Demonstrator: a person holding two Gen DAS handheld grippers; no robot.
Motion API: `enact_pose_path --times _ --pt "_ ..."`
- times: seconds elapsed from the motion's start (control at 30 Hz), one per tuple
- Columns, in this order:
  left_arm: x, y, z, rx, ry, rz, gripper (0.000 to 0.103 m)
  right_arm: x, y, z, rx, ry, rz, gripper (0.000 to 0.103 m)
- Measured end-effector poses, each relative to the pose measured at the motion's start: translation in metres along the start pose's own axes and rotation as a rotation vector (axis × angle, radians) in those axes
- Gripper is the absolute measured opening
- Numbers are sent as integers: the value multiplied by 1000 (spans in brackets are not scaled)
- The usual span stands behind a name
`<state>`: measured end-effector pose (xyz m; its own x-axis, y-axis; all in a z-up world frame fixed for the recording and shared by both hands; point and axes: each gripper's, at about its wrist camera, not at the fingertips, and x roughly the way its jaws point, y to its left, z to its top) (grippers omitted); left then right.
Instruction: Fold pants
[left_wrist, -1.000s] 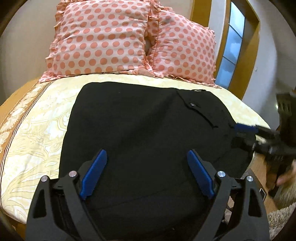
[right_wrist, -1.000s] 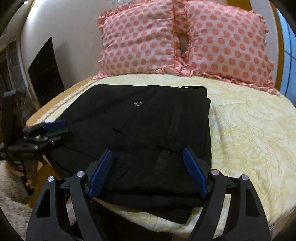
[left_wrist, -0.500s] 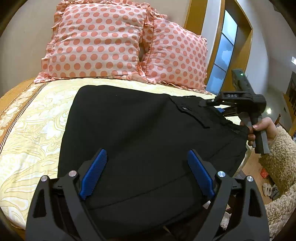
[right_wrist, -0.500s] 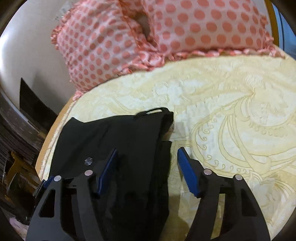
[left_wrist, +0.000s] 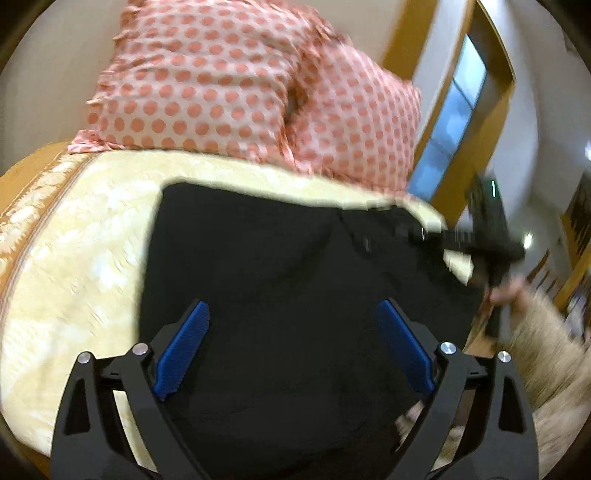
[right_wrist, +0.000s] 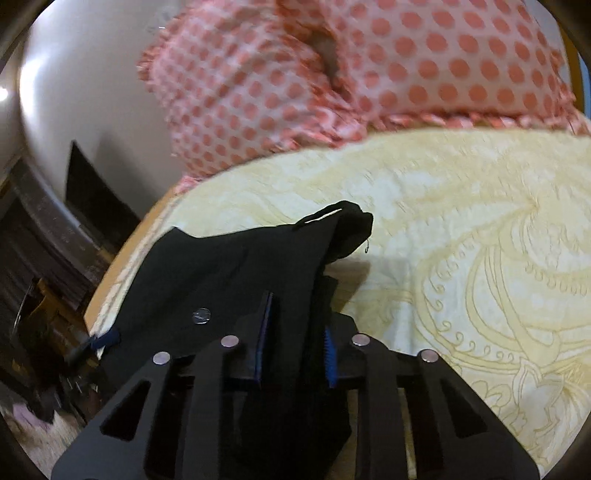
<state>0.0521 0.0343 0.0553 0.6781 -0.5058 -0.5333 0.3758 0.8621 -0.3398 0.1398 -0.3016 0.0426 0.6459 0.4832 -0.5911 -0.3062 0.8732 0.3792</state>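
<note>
Black pants (left_wrist: 280, 280) lie folded on the yellow patterned bed (left_wrist: 81, 236). My left gripper (left_wrist: 291, 347) is open just above their near part, empty. In the right wrist view my right gripper (right_wrist: 295, 332) is shut on the pants (right_wrist: 236, 273) along their right edge near the waistband, lifting the fabric off the sheet; a silver button (right_wrist: 201, 315) shows beside the left finger. The right gripper also shows in the left wrist view (left_wrist: 432, 234), at the pants' far right corner, held by a hand (left_wrist: 506, 291).
Two pink polka-dot pillows (left_wrist: 221, 92) stand against the headboard behind the pants. The bed's right edge drops to a wooden floor and a shaggy rug (left_wrist: 546, 369). A window with a wooden frame (left_wrist: 454, 110) is at the right. Dark furniture (right_wrist: 44, 295) stands left of the bed.
My right gripper has closed on the pants' right edge and raised it. My left gripper has moved in closer over the pants and stays open.
</note>
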Motion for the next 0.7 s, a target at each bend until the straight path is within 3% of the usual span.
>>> enact_pose_path --times 0.1,0.23,0.37,0.47,0.7 --pt "-9 24 32 -70 -36 40 93 9 -8 -2 27 27 -16 24" --pt "18 57 63 -139 75 125 90 11 -15 -3 65 26 14 24" --pt "54 79 71 -230 221 64 81 12 -16 -4 70 29 17 25" --pt "75 82 73 -218 282 81 75 14 -17 -4 85 37 22 27" --pt "92 86 73 -240 332 54 70 21 -26 -3 140 60 53 32"
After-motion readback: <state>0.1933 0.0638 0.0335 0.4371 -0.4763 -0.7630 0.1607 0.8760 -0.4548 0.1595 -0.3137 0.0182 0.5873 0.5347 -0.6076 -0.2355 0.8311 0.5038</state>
